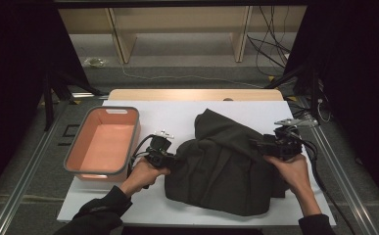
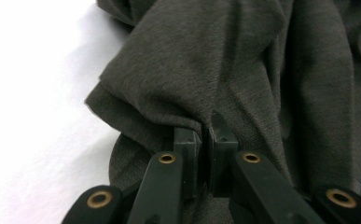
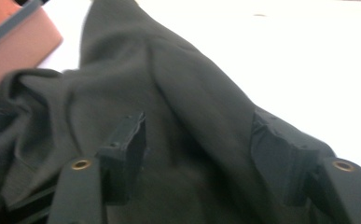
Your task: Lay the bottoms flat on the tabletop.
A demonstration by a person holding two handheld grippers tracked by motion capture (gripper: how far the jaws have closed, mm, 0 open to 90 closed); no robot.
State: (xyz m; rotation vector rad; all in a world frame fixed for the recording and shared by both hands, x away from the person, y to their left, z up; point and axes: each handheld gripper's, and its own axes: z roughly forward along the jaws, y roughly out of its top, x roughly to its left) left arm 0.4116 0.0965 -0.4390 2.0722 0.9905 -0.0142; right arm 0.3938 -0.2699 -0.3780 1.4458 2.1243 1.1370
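Folding a dark garment (image 1: 221,161) mid-desk: our left gripper (image 2: 205,140) pinches its left edge, our right gripper (image 3: 201,149) gapes, holding nothing. Half folded; the orange bin (image 1: 79,156) waits empty.

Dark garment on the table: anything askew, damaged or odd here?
No damage shows. The dark garment lies rumpled, one end trailing toward the far edge of the white table. The left gripper pinches a fold; the right gripper stands open over the cloth. The orange bin sits square, nothing in it.
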